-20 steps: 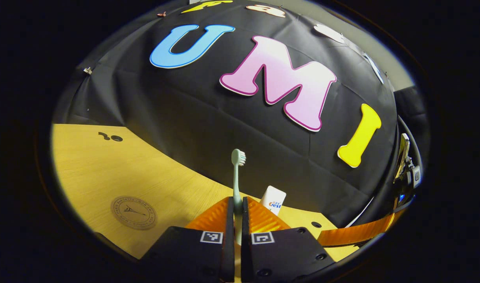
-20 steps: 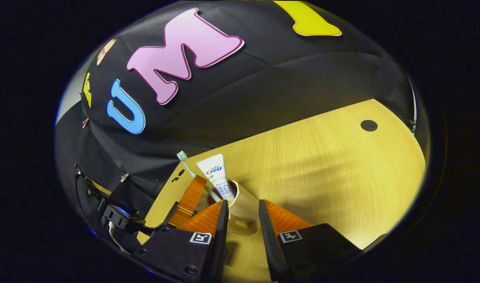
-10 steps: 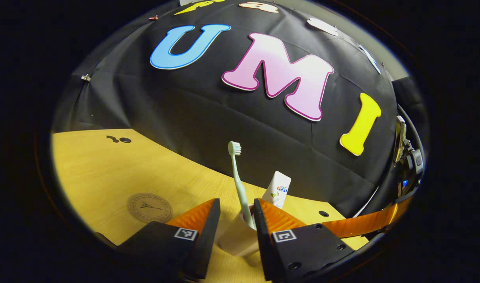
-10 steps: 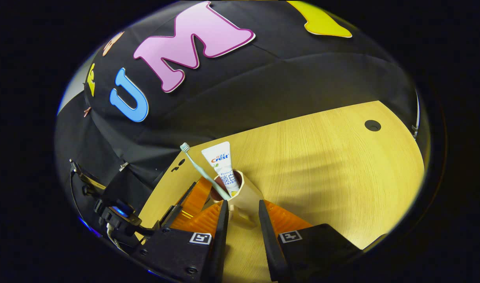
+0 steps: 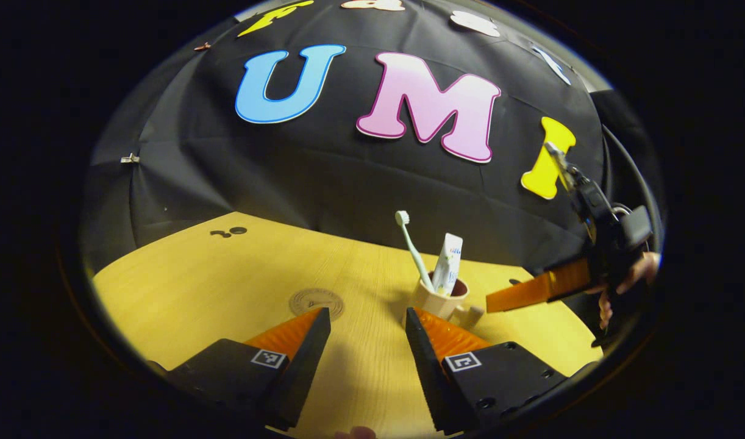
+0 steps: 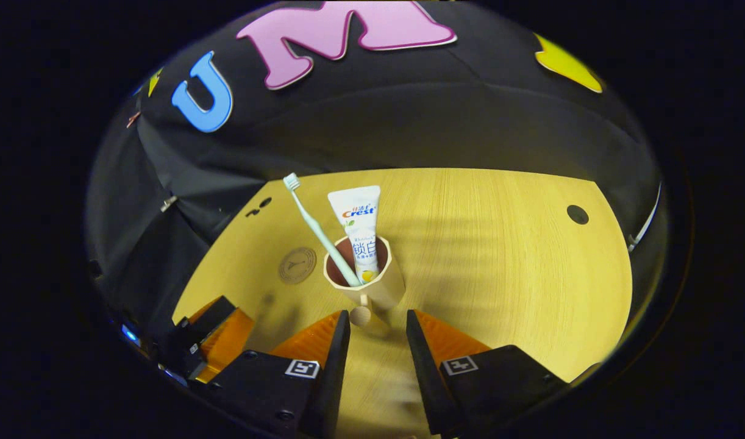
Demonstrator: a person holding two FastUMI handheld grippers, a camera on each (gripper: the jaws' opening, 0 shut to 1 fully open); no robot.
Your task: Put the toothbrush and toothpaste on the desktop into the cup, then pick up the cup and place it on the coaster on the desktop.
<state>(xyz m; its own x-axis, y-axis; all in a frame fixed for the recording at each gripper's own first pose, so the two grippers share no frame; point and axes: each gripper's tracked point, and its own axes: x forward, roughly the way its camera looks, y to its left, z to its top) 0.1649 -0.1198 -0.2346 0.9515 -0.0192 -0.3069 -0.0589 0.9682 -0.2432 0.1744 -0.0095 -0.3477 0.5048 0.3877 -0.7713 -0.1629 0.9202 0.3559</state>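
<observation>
I see the big change in the left gripper view: my left gripper [image 5: 366, 317], which a second ago was clamped on the toothbrush [image 5: 411, 247] above the cup [image 5: 438, 300], is now spread wide with nothing between its fingers, and it has backed away from the cup. The toothbrush stands in the cup, leaning toward the upper left, just right of the frame's centre. The toothpaste [image 5: 450, 263] stands beside it in the same cup. So I judge the loading half of the task done.

In the right gripper view my right gripper [image 6: 375, 322] is also open, holding nothing. The cup [image 6: 372, 286] sits just beyond its fingertips at the centre of the frame, and the cup's handle [image 6: 361, 314] points straight at the gap between the fingers. Compared with half a second ago, that gripper has drawn back a little, so the handle no longer lies between the fingers.

The coaster [image 6: 297, 265] lies on the desk [image 6: 500, 256] to the left of the cup, near but apart. What remains, as I read it, is gripping the cup and carrying it over.
</observation>
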